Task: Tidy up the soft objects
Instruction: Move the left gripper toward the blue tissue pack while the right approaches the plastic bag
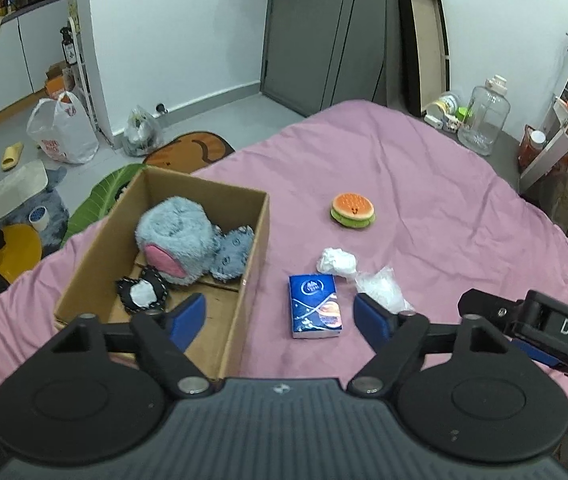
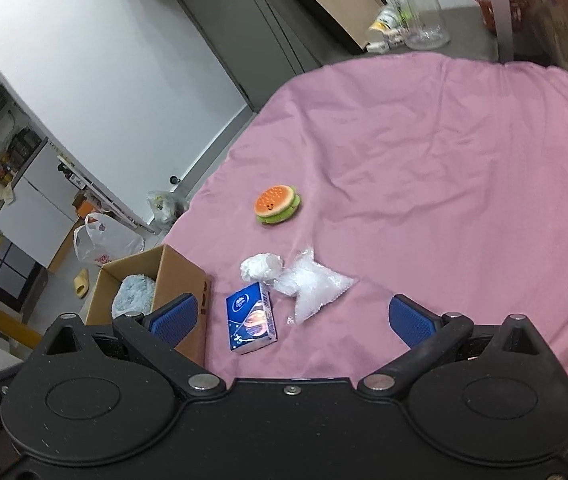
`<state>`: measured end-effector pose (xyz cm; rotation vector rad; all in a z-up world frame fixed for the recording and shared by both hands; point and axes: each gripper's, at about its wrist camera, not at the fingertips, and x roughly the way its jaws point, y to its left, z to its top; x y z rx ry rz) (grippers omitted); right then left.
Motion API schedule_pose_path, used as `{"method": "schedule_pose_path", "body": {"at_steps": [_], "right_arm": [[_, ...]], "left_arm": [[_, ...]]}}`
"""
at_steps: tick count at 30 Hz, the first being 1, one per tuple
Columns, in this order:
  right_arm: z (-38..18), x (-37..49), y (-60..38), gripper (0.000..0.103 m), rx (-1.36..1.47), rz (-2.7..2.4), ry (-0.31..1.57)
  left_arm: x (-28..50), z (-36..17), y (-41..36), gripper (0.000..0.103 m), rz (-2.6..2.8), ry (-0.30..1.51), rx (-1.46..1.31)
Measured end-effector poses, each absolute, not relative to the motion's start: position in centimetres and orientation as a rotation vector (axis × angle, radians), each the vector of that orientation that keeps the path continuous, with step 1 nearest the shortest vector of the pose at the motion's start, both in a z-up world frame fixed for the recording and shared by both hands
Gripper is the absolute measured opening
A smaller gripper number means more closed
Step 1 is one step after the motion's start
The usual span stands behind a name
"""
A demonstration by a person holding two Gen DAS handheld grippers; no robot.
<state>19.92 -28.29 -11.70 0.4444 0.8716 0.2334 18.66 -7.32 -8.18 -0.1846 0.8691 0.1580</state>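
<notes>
Hovering with jaws apart and empty, left gripper (image 1: pixel 280 318) and right gripper (image 2: pixel 289 320) over the tissue pack (image 1: pixel 315 306) on the bed (image 1: pixel 423 200) beside the box (image 1: pixel 262 216) — risk: crowding — grippers collide.

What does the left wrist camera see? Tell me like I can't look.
The open left gripper hangs over a blue tissue pack on a pink bedsheet. Beside it, a cardboard box holds a fluffy blue plush toy; a burger toy lies farther away.
</notes>
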Motion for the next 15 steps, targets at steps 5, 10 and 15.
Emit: {"method": "schedule_pose_path", "body": {"at_steps": [5, 10, 15], "right_arm": [[-12.9, 21.2, -28.5, 0.103, 0.487, 0.267, 0.919], [-13.4, 22.9, -28.3, 0.102, 0.482, 0.281, 0.949], [-14.0, 24.4, -28.1, 0.093, 0.483, 0.293, 0.977]], "left_arm": [[19.8, -9.0, -7.6, 0.066, 0.163, 0.882, -0.197], [20.4, -9.8, -7.3, 0.058, 0.174, 0.899, -0.243], [21.2, -10.7, -7.4, 0.052, 0.173, 0.918, -0.263]]}}
